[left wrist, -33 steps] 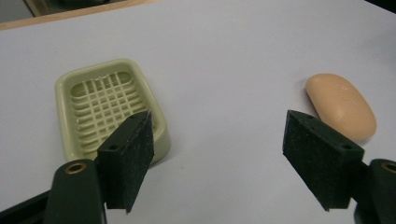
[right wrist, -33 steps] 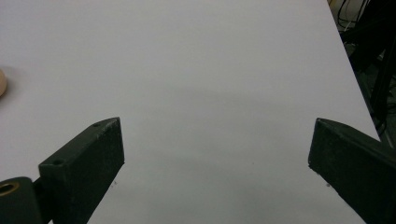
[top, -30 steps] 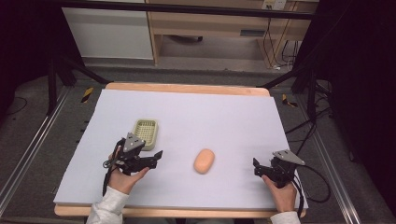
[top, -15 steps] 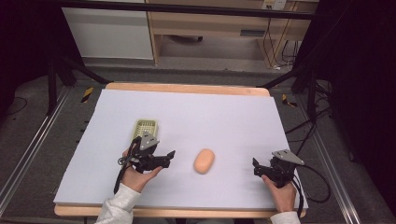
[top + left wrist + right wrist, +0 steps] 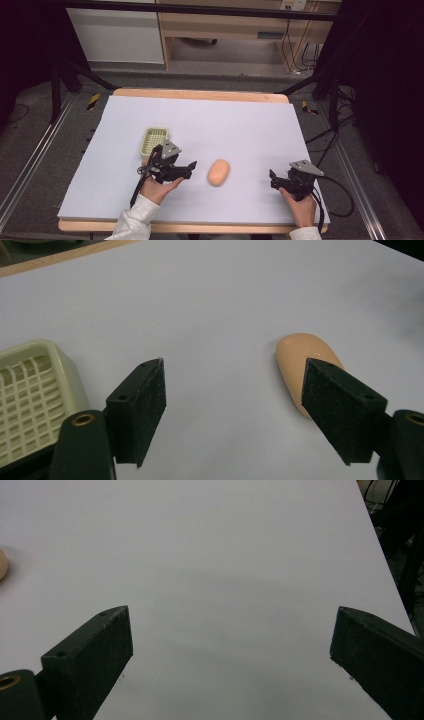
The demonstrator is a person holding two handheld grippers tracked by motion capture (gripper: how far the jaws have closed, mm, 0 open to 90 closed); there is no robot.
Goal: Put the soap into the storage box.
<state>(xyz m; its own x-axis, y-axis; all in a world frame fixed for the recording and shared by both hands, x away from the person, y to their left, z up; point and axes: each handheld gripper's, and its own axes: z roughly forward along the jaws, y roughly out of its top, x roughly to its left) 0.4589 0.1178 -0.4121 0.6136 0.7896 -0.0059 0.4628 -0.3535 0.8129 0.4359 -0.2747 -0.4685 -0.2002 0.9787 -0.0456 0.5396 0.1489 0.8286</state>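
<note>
Potato [image 5: 218, 172] unlabelled, just beside wide-open left gripper [image 5: 192, 167]; right gripper [image 5: 271, 179] wide open too, well apart.

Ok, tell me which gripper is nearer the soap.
The left gripper: its open jaws are just beside the peach soap, while the right gripper sits farther away.

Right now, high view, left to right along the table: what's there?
Basket → left gripper → soap → right gripper, all on the white sheet.
</note>
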